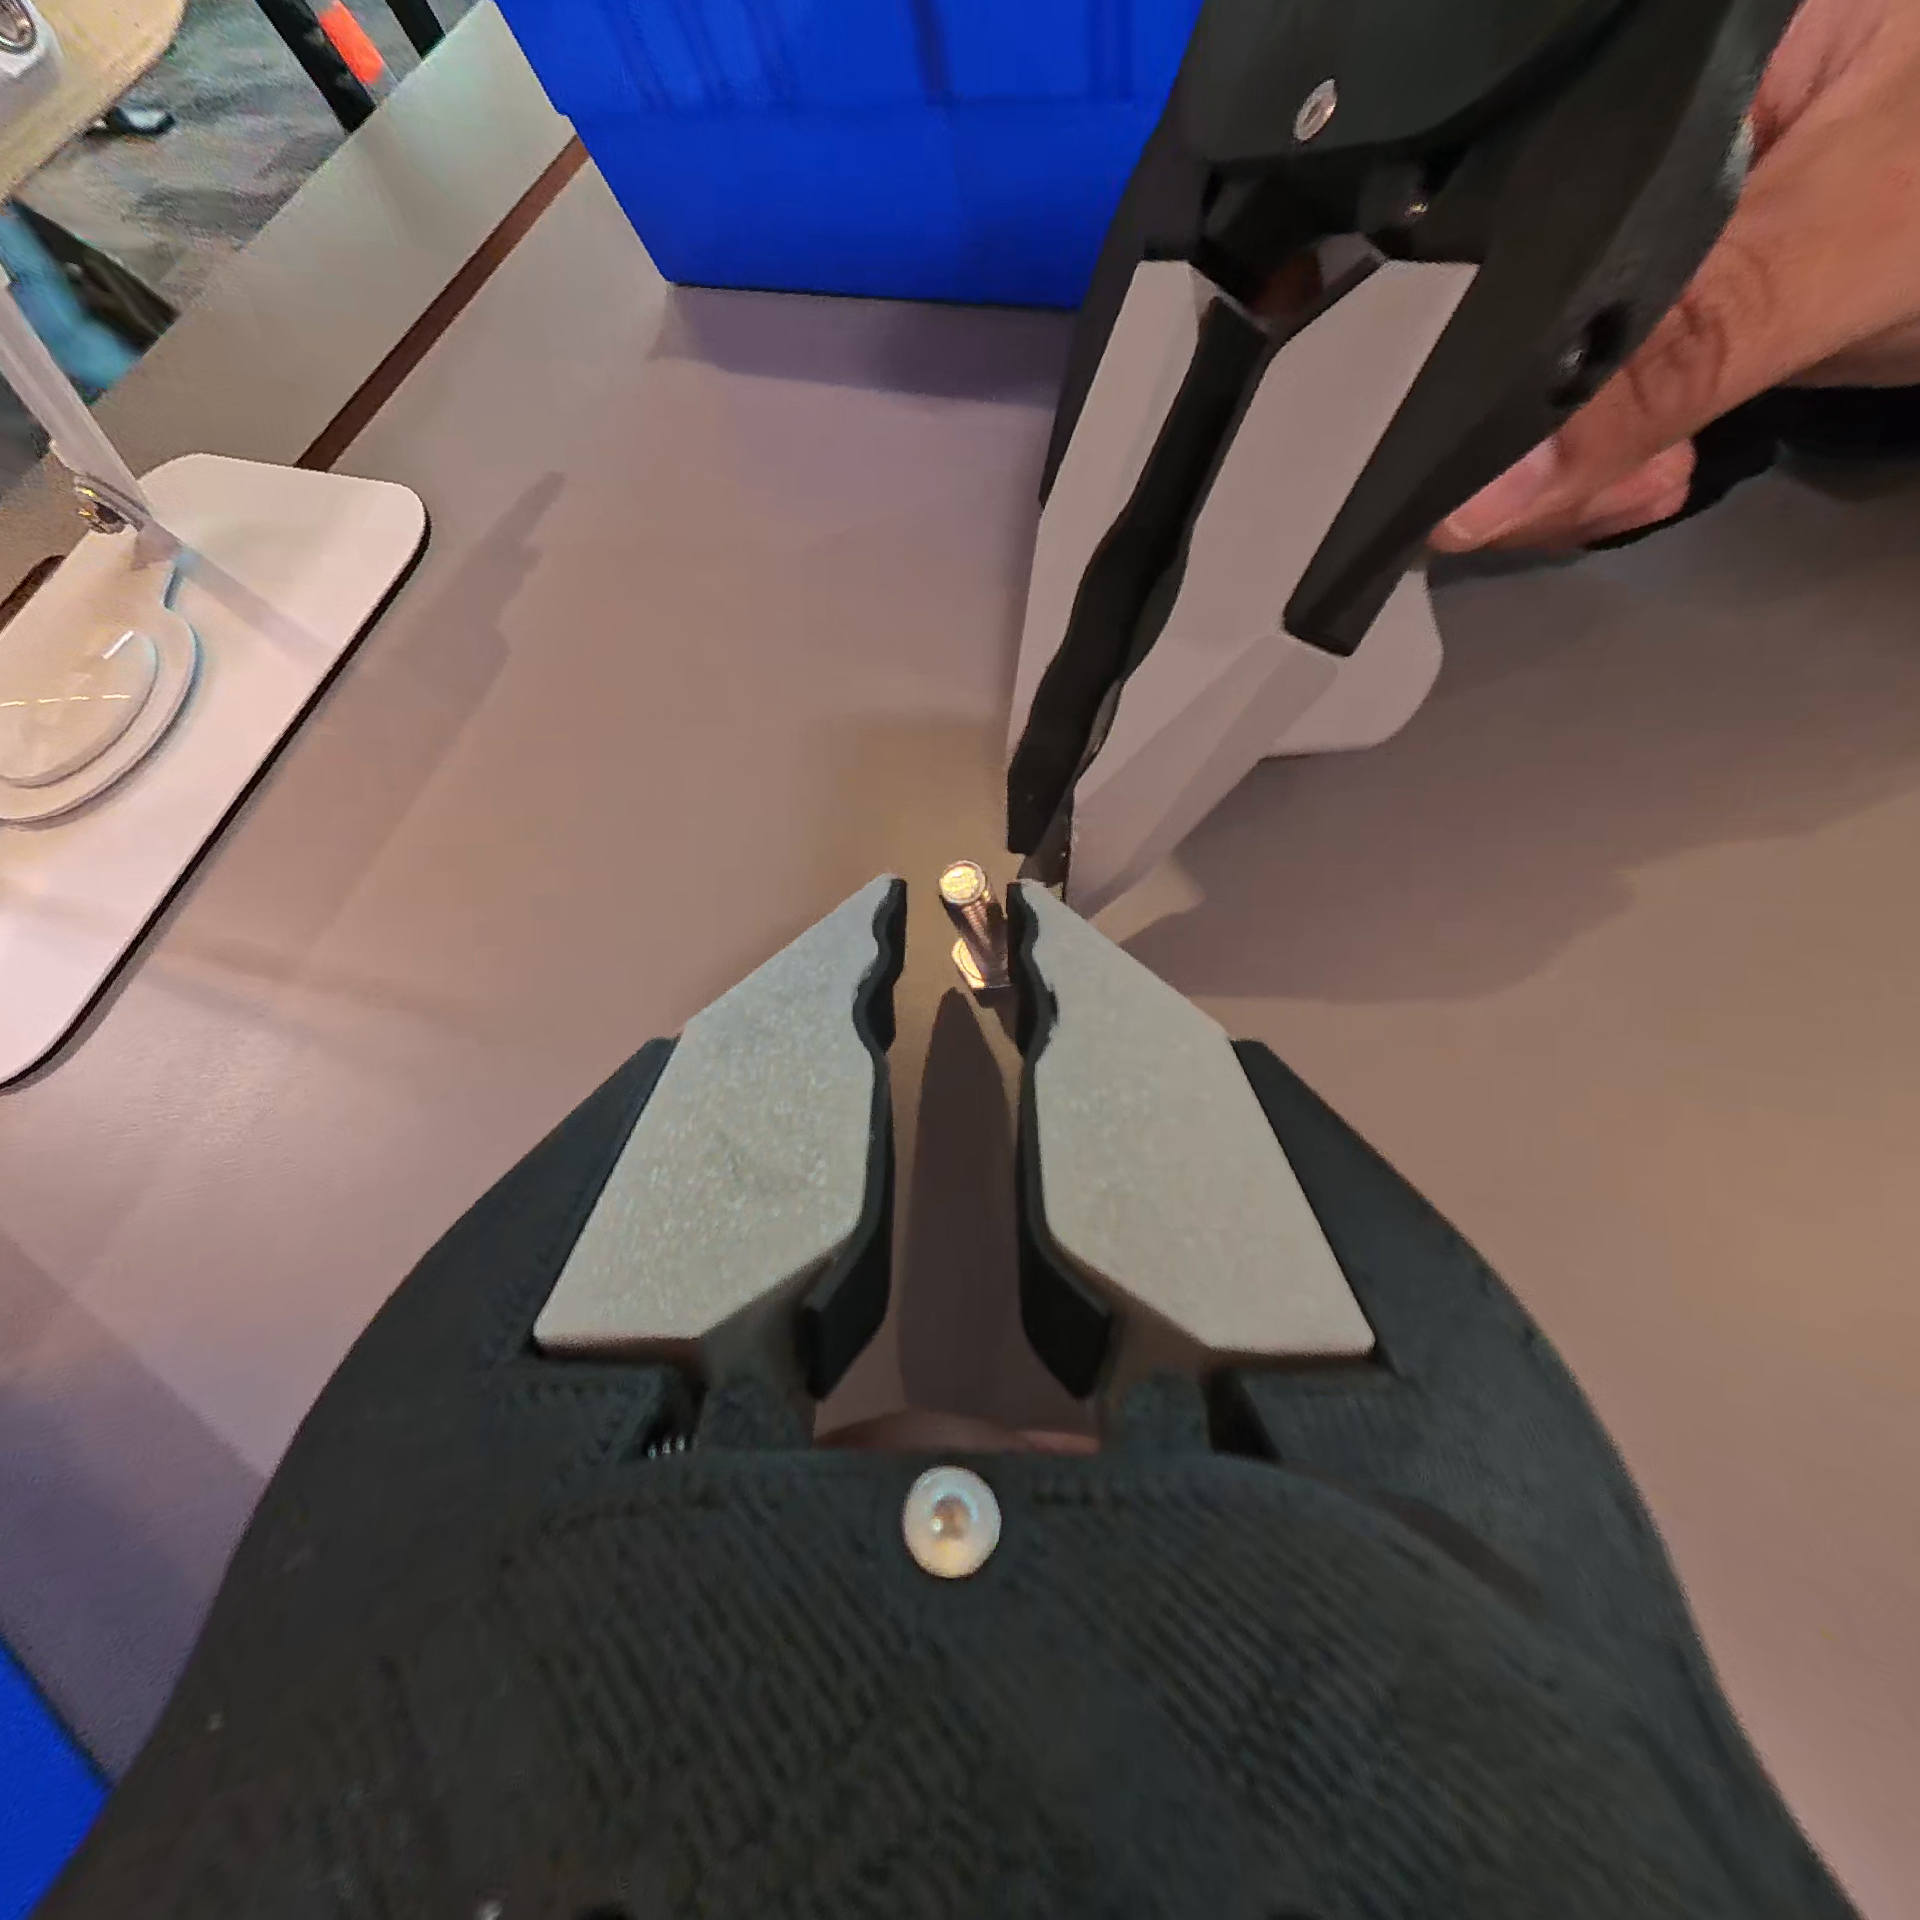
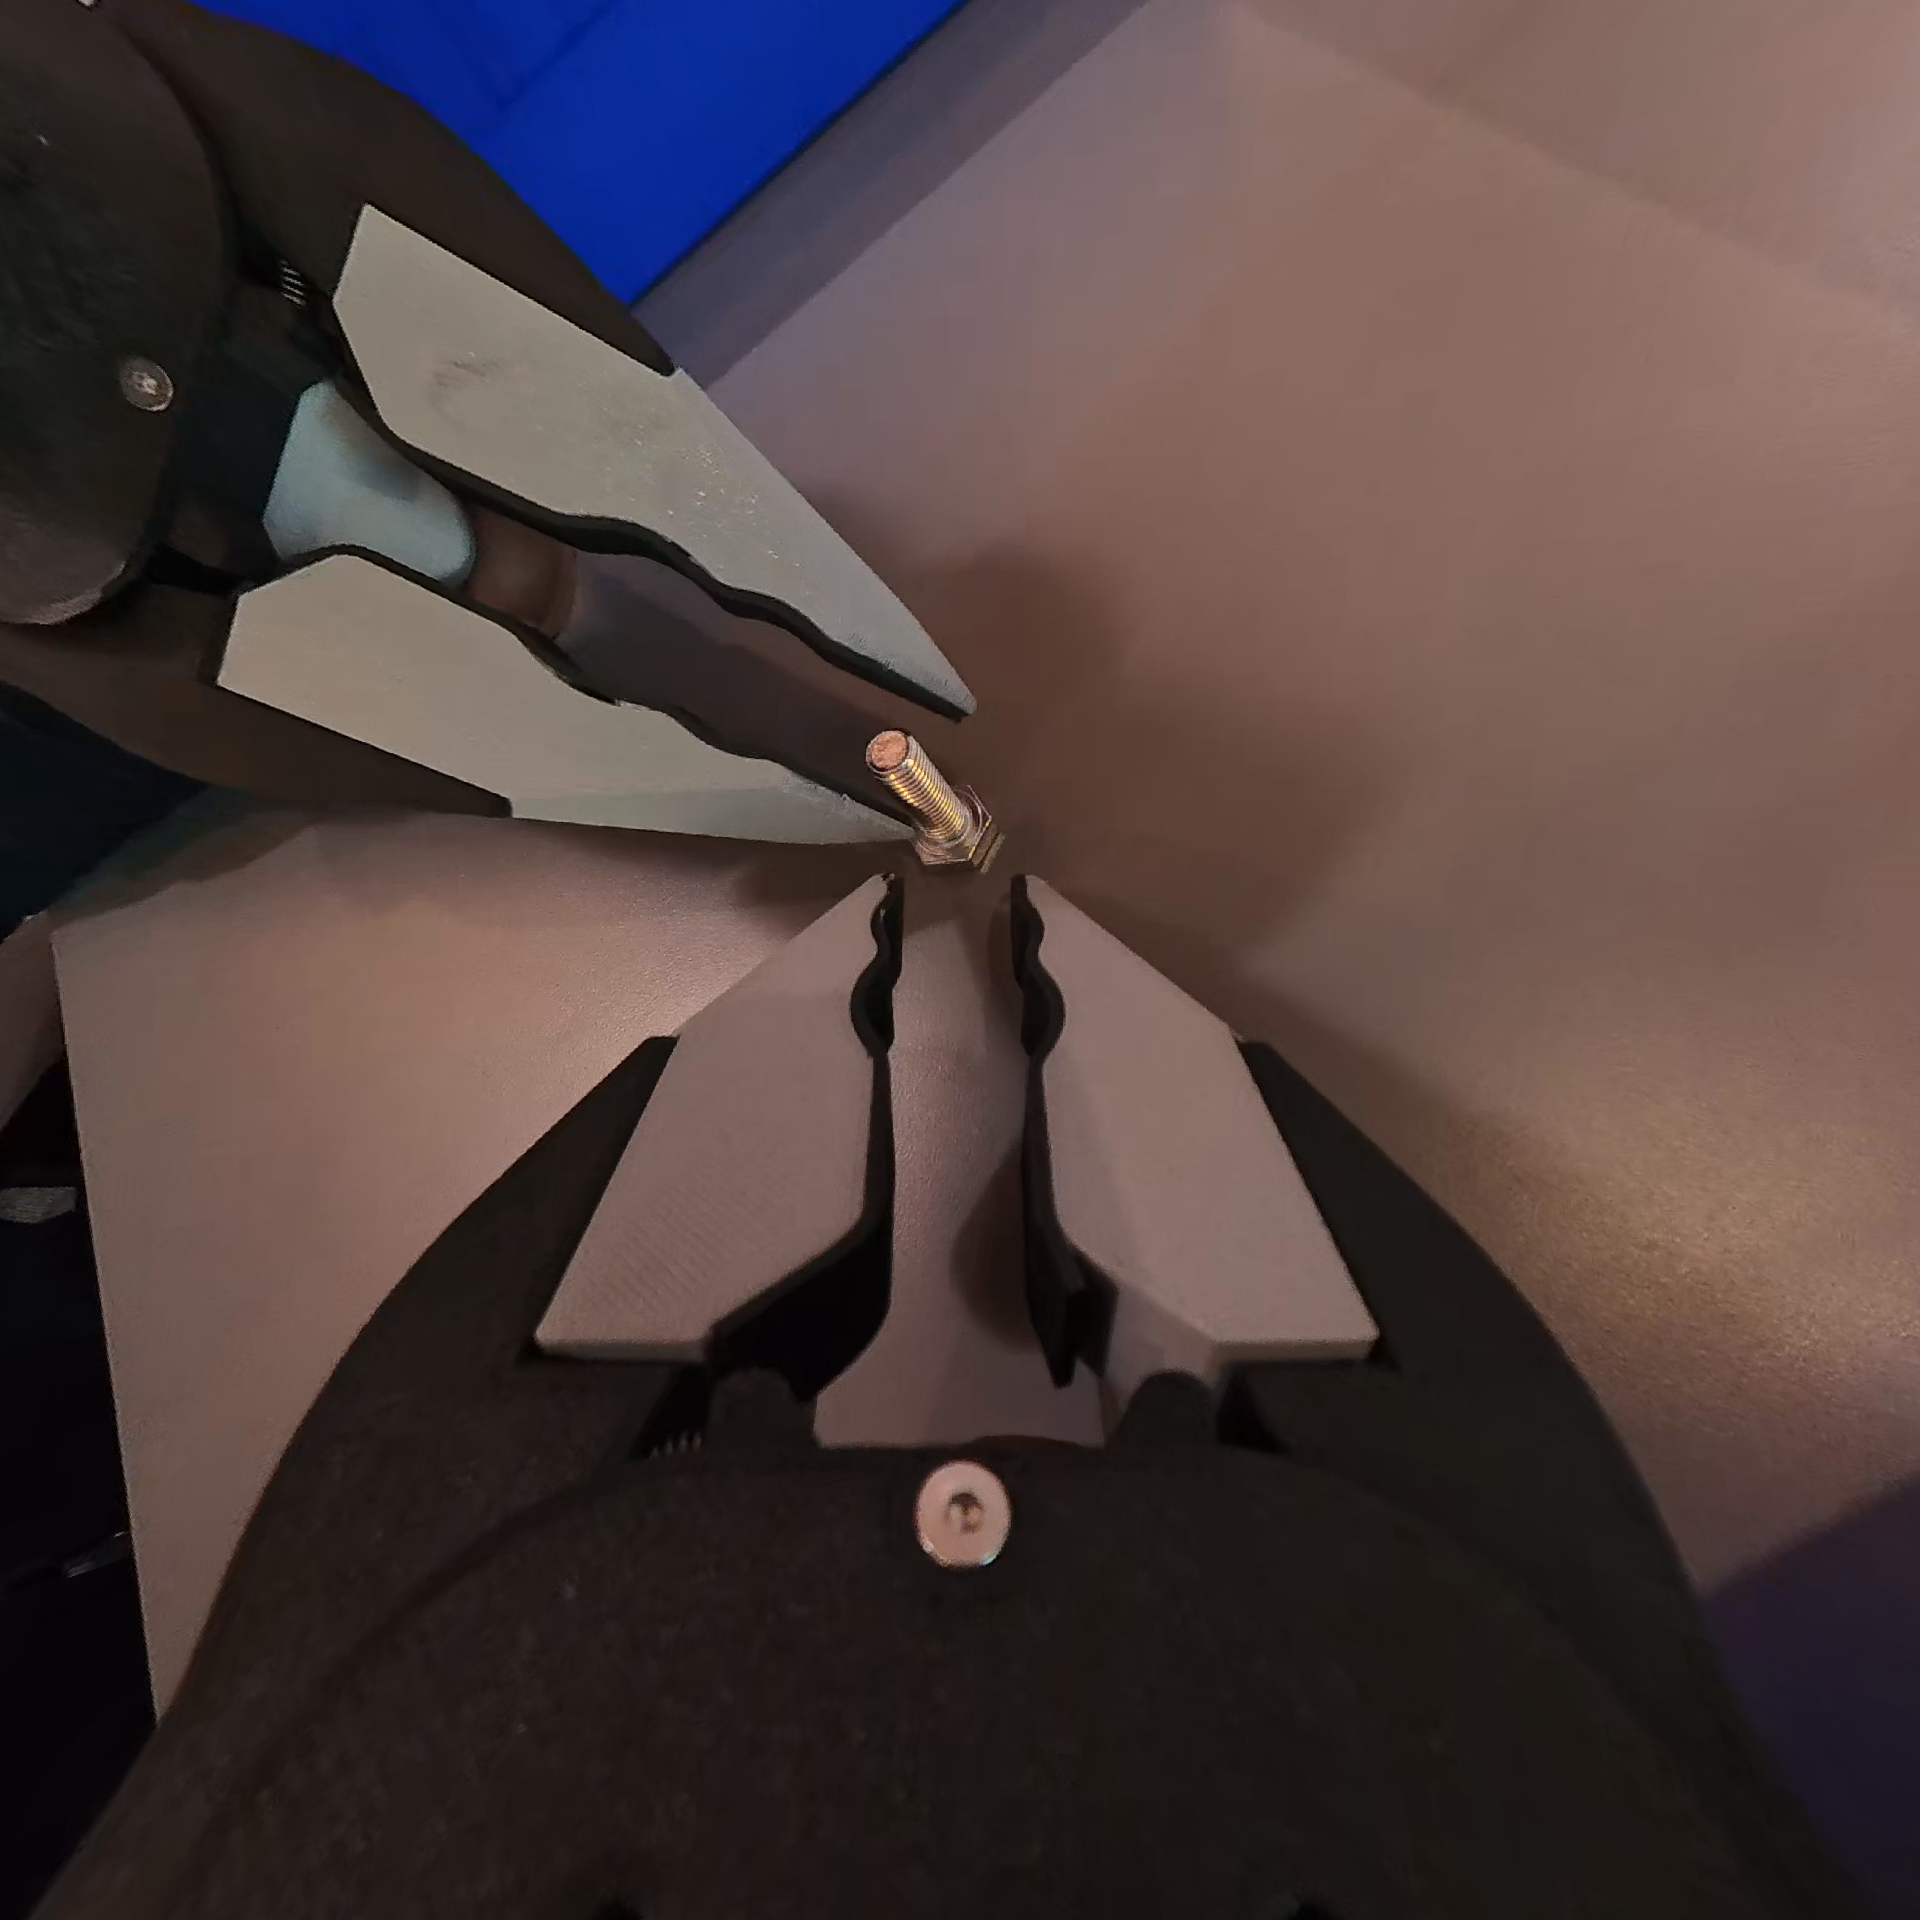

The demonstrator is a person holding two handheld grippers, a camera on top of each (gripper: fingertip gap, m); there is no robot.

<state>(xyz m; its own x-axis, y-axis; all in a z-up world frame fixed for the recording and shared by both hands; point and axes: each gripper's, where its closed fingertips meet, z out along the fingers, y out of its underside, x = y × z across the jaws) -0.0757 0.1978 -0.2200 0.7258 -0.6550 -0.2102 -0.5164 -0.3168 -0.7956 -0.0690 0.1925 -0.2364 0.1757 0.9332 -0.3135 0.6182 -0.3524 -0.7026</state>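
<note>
- In the left wrist view, our left gripper (image 1: 956,899) has its fingers spread a little, released, with a gap between the tips.
- A small metal bolt (image 1: 968,914) stands head-down on the grey table (image 1: 644,665) inside that gap, its threaded end up. It sits closer to the right-hand finger; we cannot tell whether that finger touches it.
- Just ahead and to the right, our right gripper (image 1: 1049,831) comes down steeply, a hand (image 1: 1745,343) wrapped round its black body. Its near fingertip (image 1: 1034,800) ends just beyond the bolt.
- Farther ahead stands a blue bin (image 1: 852,156); off to the left lies a pale board (image 1: 260,665) carrying a stand.
- In the right wrist view, our right gripper (image 2: 954,883) is likewise released, its fingers parted and nothing between them.
- The bolt (image 2: 930,795) is just ahead of the tips, slightly left of the gap, square head on the table (image 2: 1455,623) and shank leaning toward the upper left.
- The left gripper (image 2: 940,769) reaches in from the upper left, one finger on each side of the bolt. The lower fingertip (image 2: 831,810) lies against or right beside the shank; the upper one stays clear of it.
- The blue bin (image 2: 644,114) shows at the far upper left.
</note>
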